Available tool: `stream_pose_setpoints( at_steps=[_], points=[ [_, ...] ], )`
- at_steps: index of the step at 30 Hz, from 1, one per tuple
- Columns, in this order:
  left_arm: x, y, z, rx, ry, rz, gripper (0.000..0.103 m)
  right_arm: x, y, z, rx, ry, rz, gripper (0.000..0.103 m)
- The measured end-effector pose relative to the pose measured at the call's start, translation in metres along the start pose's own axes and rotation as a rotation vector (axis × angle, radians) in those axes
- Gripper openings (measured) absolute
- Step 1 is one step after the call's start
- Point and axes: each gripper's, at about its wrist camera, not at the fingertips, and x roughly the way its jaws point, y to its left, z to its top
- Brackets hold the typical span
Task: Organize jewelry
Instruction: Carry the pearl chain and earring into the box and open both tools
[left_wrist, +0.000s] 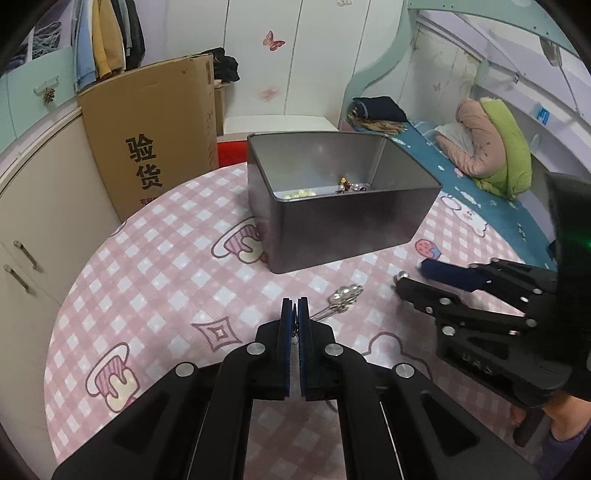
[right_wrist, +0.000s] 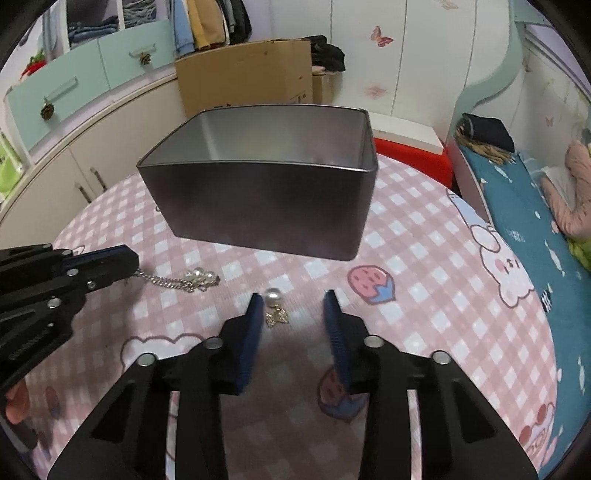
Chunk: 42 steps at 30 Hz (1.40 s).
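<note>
The left tool (left_wrist: 294, 303) is clamped on the end of a silver chain (right_wrist: 168, 282). The chain's links run out from between the pinched blue pads (left_wrist: 285, 325), and its far end carries a cluster of pearl-like beads (left_wrist: 345, 293) lying on the desk (left_wrist: 155, 266) at about 1 o'clock from the tool's tips.

The right tool (right_wrist: 293, 301) stands with its two blue pads (right_wrist: 255, 325) apart. A pearl earring (right_wrist: 274, 295) with a small gold dangle lies on the desk between them, just beside the left-hand pad, and neither pad presses on it. In the left wrist view, this tool comes in from 3 o'clock, with the pearl at its tip.

The desk is covered by a pink checked cloth with cartoon prints. A grey metal box (left_wrist: 343, 229) stands open on it at 12 o'clock from both tools, well apart from the chain and the earring. Inside, on the bottom, lie pale yellow beads (left_wrist: 300, 193) and a small heap of mixed jewelry (left_wrist: 349, 185).

Behind the desk stands a cardboard box (left_wrist: 155, 144), and a bed (left_wrist: 480, 192) with a blue cover lies at 2 o'clock.
</note>
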Motion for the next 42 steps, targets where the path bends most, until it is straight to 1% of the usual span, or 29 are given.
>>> stream_pose_setpoints(
  at_steps=[2,4,9,16,18,25,29,33,38,42],
  points=[
    [-0.003,0.000,0.002,0.000,-0.008,-0.012,0.001,0.000,0.005,0.002,-0.016,0.003,0.004,0.019],
    [-0.005,-0.001,0.004,0.003,-0.015,-0.020,0.001,0.000,0.008,0.003,-0.029,0.008,0.012,0.012],
    [-0.014,-0.006,0.011,0.017,-0.041,-0.032,0.001,-0.007,0.009,0.004,-0.021,-0.008,0.024,0.011],
    [-0.038,-0.013,0.034,0.023,-0.101,-0.090,0.001,-0.046,-0.002,0.016,0.021,-0.082,0.072,0.011],
    [-0.047,-0.015,0.041,0.024,-0.123,-0.105,0.001,-0.057,-0.006,0.023,0.034,-0.097,0.099,0.011],
    [-0.078,-0.024,0.074,0.033,-0.204,-0.151,0.001,-0.082,-0.016,0.046,0.065,-0.152,0.125,0.011],
    [-0.088,-0.028,0.094,0.048,-0.240,-0.151,0.001,-0.090,-0.023,0.063,0.098,-0.185,0.151,0.011],
    [-0.083,-0.027,0.107,0.040,-0.239,-0.150,0.001,-0.087,-0.031,0.078,0.133,-0.197,0.173,0.011],
    [-0.066,-0.024,0.121,0.032,-0.219,-0.140,0.001,-0.074,-0.035,0.091,0.151,-0.182,0.196,0.011],
    [-0.041,-0.017,0.124,0.013,-0.169,-0.121,0.001,-0.056,-0.034,0.095,0.162,-0.155,0.207,0.011]
  ],
)
